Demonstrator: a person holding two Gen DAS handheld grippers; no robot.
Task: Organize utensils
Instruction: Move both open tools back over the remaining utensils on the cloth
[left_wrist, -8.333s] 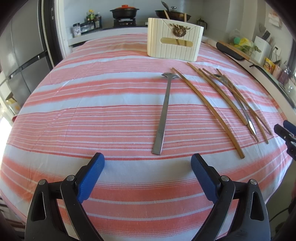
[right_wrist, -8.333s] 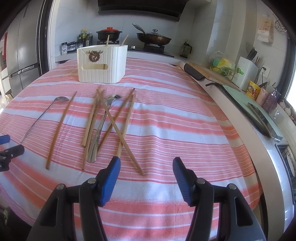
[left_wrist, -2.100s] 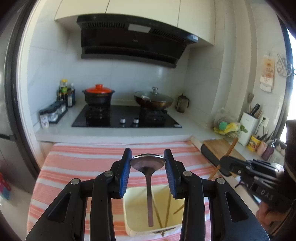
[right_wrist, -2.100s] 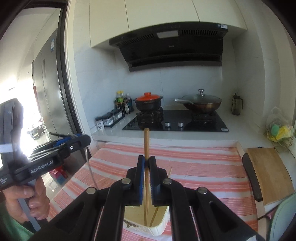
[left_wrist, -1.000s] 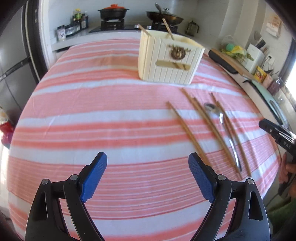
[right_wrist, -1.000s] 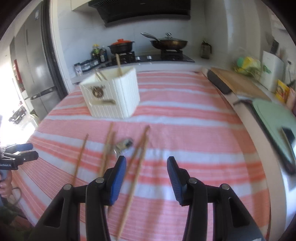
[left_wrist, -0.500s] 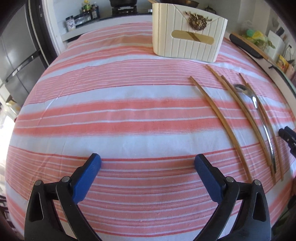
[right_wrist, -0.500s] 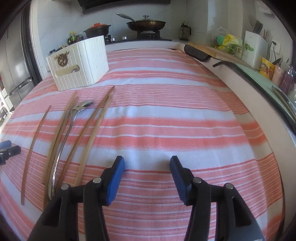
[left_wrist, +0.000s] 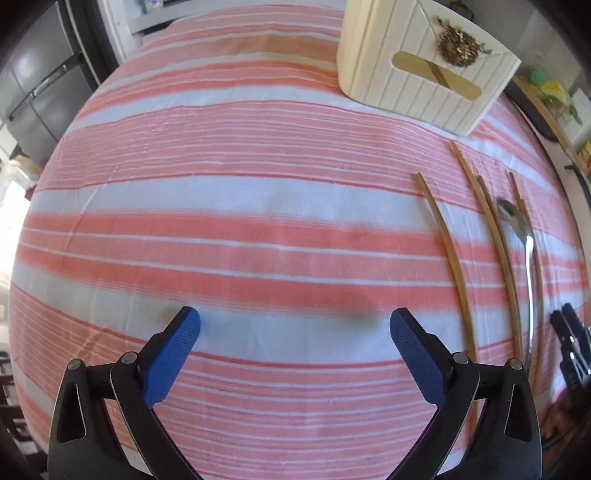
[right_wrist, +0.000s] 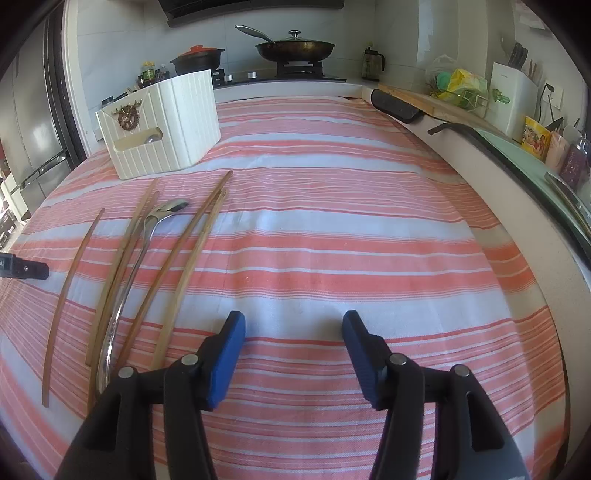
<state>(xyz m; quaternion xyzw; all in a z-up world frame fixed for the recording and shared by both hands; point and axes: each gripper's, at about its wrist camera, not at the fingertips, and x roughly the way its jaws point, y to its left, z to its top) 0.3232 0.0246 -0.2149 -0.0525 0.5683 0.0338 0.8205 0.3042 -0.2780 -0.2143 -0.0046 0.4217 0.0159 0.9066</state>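
A cream utensil box (left_wrist: 421, 70) stands at the far side of the striped tablecloth; it also shows in the right wrist view (right_wrist: 162, 125). Several wooden chopsticks (right_wrist: 173, 258) and a metal spoon (right_wrist: 129, 280) lie on the cloth in front of it; in the left wrist view the chopsticks (left_wrist: 450, 258) and spoon (left_wrist: 526, 258) are to the right. My left gripper (left_wrist: 295, 325) is open and empty, low over the cloth left of the chopsticks. My right gripper (right_wrist: 293, 328) is open and empty, just right of the chopsticks' near ends.
The red-and-white striped cloth (right_wrist: 351, 240) covers the table. A counter with a cutting board (right_wrist: 436, 103), knife block (right_wrist: 513, 99) and jars runs along the right. A stove with a pan (right_wrist: 295, 48) and a pot is behind. A fridge (left_wrist: 40, 92) stands at the left.
Both grippers have dropped lower and closer over the cloth. The left one has shifted so the box and chopsticks sit further right in its view. Both stay open and empty.
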